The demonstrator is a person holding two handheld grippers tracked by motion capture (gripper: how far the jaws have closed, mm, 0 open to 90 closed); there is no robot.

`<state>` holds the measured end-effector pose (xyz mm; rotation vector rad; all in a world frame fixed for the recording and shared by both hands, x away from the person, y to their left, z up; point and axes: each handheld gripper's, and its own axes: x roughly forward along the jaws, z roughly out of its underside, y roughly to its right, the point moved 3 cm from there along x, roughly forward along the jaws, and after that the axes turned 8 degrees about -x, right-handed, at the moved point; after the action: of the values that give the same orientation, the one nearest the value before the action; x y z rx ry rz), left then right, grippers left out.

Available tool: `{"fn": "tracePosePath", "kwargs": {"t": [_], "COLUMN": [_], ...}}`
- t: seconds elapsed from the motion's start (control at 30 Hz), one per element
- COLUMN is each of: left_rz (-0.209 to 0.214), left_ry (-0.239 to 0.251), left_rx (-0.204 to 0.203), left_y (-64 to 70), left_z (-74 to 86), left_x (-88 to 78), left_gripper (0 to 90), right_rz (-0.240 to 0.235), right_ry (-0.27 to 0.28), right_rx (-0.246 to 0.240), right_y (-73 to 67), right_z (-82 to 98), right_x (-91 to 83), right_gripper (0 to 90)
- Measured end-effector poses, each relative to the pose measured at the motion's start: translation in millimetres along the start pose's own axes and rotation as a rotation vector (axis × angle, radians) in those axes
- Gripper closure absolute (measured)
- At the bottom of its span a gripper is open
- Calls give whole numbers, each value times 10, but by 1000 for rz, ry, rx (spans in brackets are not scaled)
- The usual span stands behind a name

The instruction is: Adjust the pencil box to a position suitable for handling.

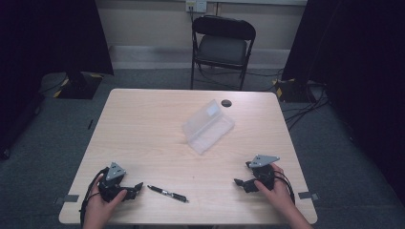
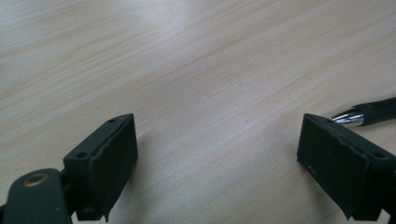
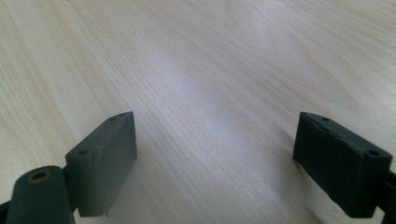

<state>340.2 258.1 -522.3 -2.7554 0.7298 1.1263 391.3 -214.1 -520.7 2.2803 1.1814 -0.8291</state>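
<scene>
High view: slim black pen, pale woodgrain table

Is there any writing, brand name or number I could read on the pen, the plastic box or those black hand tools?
No readable text anywhere.
Pen: no print can be made out; too small.
Clear plastic box: a pale patch on its raised lid, too blurred to tell if it is a label.
Left gripper and right gripper: no markings visible.
Wall socket: no lettering legible.

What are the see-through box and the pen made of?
The box looks like frosted clear plastic: the table's wood shows faintly through its walls. The pen seems to be black plastic, maybe rubbery, with a shiny metal tip that mirrors the light; its exact material is hard to tell.
</scene>
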Motion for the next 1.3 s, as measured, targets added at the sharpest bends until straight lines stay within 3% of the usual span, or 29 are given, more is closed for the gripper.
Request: {"fn": "tracePosePath", "kwargs": {"t": [0.23,0.3,0.37,0.4,0.6,0.73,0.87,0.97,1.03,1.3], "left_rz": [-5,6,9,31,94,131,169,181,207,240], "left_ry": [1,10,9,3,43,55,63,56,59,41], "left_rx": [-2,5,3,-18,-50,-8,-29,-10,6,44], "left_y": [2,3,3,14,117,300,429,498,624,859], "left_z": [-2,-7,-11,-35,-205,-361,-457,-504,-589,-763], "left_x": [-4,-14,-19,-36,-131,-137,-61,-3,94,308], "left_gripper": [126,202,222,222,229,235,248,257,266,294], "right_rz": [0,0,0,0,-1,-2,-2,-1,-2,-3], "right_ry": [0,0,0,0,0,0,0,0,0,0], "right_rx": [0,0,0,0,0,-1,0,0,0,-1], "right_y": [0,0,1,0,1,1,1,1,1,2], "right_z": [0,0,0,0,0,1,0,0,0,1], "right_x": [0,0,0,0,0,0,0,0,0,-1], "right_gripper": [127,127,127,128,127,127,127,127,127,126]}}
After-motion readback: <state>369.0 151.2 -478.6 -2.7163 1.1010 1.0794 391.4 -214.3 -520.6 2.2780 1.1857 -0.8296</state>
